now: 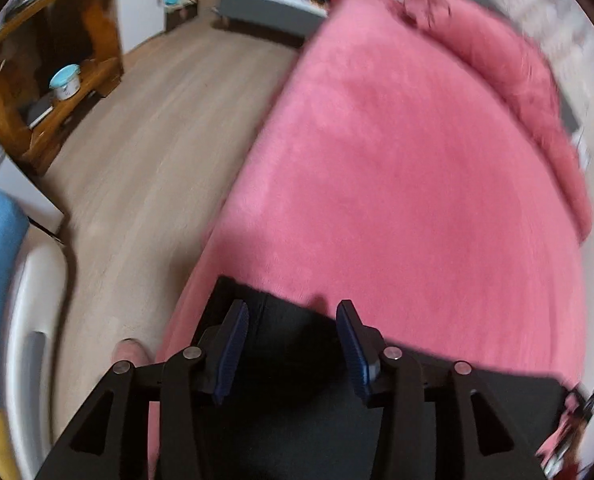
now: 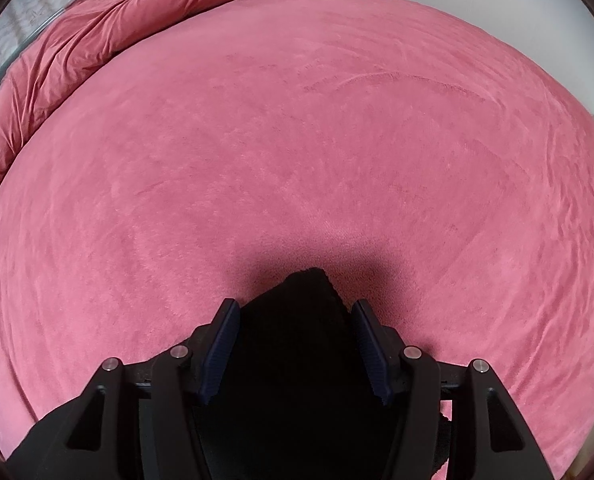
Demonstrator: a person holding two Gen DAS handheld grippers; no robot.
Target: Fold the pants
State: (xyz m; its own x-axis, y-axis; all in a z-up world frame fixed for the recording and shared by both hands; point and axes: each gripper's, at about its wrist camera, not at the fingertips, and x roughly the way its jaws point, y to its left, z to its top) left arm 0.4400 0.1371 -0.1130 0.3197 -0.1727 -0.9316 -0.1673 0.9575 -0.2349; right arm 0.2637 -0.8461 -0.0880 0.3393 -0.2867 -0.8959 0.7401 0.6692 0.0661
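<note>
Lying on the pink bed point(image 2: 297, 140), the black pants point(image 2: 297, 360) ran sideways under both grippers. Right gripper point(image 2: 294, 312) straddled a bunched corner, jaws apart (not pinching). Left gripper point(image 1: 293, 316) hung open above the edge.

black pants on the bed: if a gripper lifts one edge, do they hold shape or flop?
Probably flop: between the right gripper the black pants bunch into a soft peak, not a flat sheet. They likely drape and drag rather than slide, since the pink bedspread looks plush. Under the open left gripper they lie flat, so likely thin and light.
</note>
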